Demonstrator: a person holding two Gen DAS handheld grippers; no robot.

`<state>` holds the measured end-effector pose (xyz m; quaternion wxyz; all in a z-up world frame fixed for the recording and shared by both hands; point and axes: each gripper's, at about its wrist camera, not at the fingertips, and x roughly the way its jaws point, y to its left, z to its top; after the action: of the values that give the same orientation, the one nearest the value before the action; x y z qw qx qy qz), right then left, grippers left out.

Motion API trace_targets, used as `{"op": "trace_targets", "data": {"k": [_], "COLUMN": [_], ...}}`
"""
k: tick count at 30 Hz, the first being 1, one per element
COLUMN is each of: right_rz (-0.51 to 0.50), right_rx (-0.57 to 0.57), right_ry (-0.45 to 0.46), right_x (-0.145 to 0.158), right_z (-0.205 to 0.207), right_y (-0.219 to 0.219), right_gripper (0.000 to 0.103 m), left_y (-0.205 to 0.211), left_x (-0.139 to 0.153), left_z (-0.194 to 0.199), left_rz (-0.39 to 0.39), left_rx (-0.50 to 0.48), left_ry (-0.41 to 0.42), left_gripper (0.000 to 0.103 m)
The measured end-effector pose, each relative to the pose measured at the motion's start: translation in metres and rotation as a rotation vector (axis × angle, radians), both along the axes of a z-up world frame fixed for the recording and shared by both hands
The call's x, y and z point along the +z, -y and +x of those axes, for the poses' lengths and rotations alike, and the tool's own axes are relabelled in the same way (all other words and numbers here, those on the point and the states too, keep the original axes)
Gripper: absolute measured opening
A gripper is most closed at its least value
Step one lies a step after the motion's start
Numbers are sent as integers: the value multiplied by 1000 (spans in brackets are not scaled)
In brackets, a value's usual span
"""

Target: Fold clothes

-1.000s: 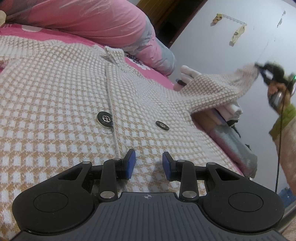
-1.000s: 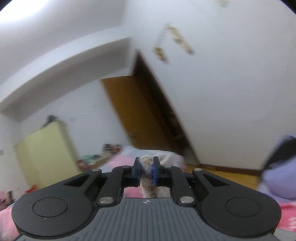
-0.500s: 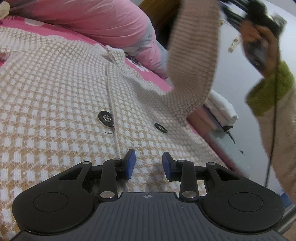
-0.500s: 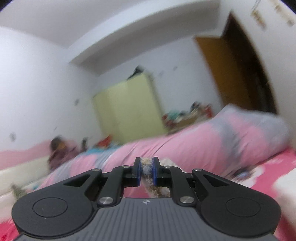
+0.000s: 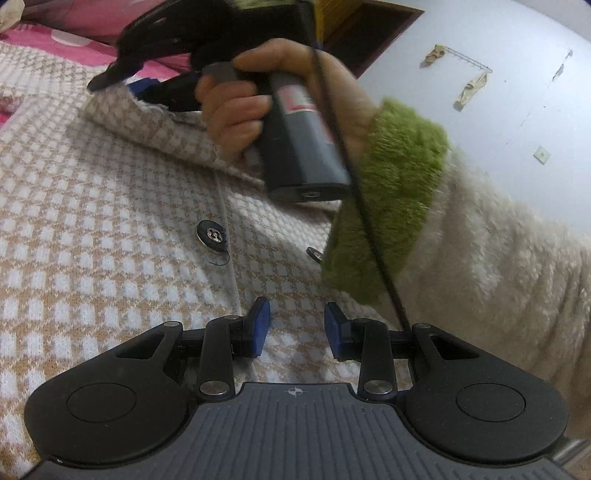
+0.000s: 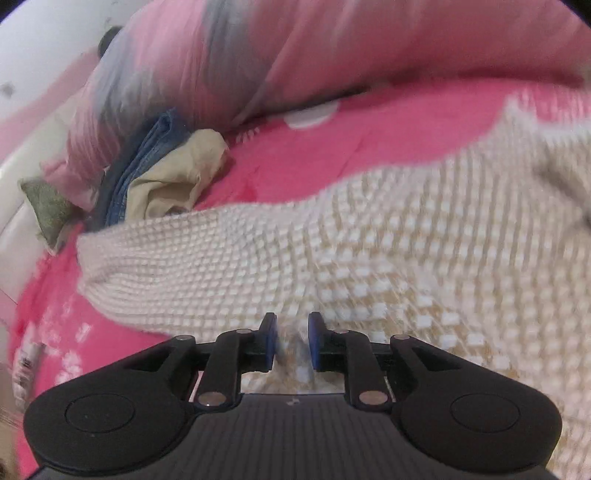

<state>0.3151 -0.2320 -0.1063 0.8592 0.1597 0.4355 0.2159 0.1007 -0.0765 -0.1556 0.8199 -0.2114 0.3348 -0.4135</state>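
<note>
A tan-and-white checked knit cardigan (image 5: 110,221) lies flat, front up, on a pink bed, with a dark button (image 5: 210,235) near its placket. My left gripper (image 5: 297,321) hovers open over its lower front, nothing between the pads. A hand (image 5: 236,107) with a green cuff holds my right gripper (image 5: 147,86) over the chest. One sleeve (image 5: 147,125) is laid across the chest, its cuff at those fingers. In the right wrist view my right gripper (image 6: 293,332) stands with jaws narrowly apart and blurred knit between them. The other sleeve (image 6: 166,266) stretches left on the sheet.
A bunched pink duvet (image 6: 295,55) lies along the far side of the bed. Folded jeans (image 6: 147,158) and a beige cloth (image 6: 177,173) sit beside it. A white wall (image 5: 498,92) and a dark doorway (image 5: 369,33) stand beyond the bed's right side.
My right gripper swung the sleeve from high at the right, up and over, down onto the cardigan's chest. Its jaws stand slightly wider than before. My left gripper stayed in place, open.
</note>
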Motion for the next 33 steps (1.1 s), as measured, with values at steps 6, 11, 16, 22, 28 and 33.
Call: {"op": "trace_targets", "data": {"k": [6,11,16,22,28,33], "right_rz": [144,197,240,271,101,-46], "right_rx": [-135,-277,-517,-696,-727,-718], "right_ry": [121,199,165,108,161,224], "right_x": [51,79,59,14,22,14], "right_z": [-72,-156,-244,-293,-287,-273], "right_y": [75,137,198,231,233,229], "right_gripper": [43,43,45,45,45,45], "left_y": [-5,-8,-3,-8,-25,-42], "left_x": [-1,-1,0,-3,23,49], "left_z": [0,-1,3,11,20,31], "left_rz": [-12,-14,-15,-92,-79,-56], "left_rx": [1,2,1,-12,132,280], "left_ry": [-8,-9,-16,-105,-127,-126], "left_gripper": [33,33,34,41,54,65]}}
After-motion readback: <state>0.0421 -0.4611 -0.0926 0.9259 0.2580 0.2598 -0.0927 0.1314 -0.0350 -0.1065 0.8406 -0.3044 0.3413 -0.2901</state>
